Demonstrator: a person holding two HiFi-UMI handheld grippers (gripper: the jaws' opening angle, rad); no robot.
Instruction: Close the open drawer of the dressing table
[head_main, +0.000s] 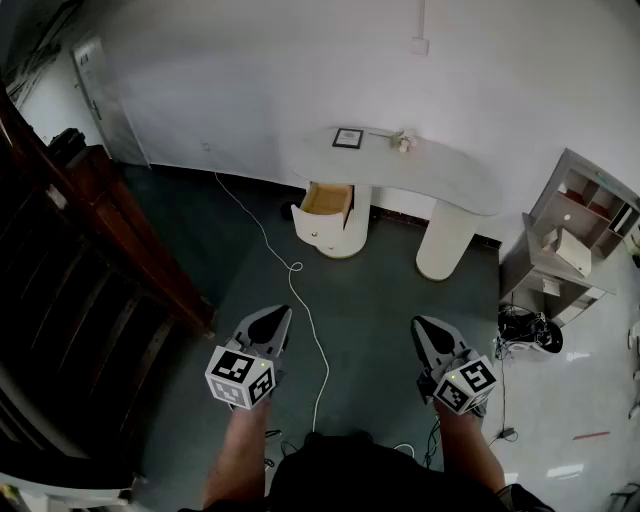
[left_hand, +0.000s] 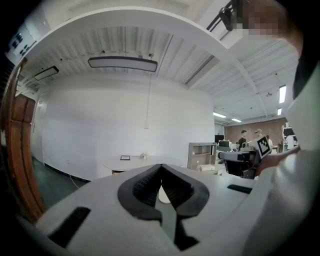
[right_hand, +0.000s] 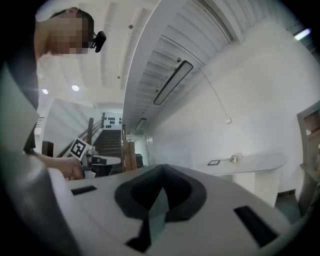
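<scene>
A white dressing table (head_main: 455, 178) stands against the far wall. Its top drawer (head_main: 328, 202) is pulled out of the left pedestal, its wooden inside showing. My left gripper (head_main: 271, 322) and right gripper (head_main: 429, 332) hover over the dark floor, well short of the table, both shut with nothing held. In the left gripper view the table (left_hand: 134, 162) shows small beyond the left gripper (left_hand: 160, 169). In the right gripper view the tabletop (right_hand: 250, 162) lies to the right of the right gripper (right_hand: 162, 170).
A white cable (head_main: 300, 292) trails across the floor from the wall toward me, between the grippers. A dark wooden staircase (head_main: 80, 240) fills the left. A grey shelf unit (head_main: 570, 235) stands at the right, with a black device (head_main: 528, 331) on the floor beside it. A small frame (head_main: 348, 138) sits on the tabletop.
</scene>
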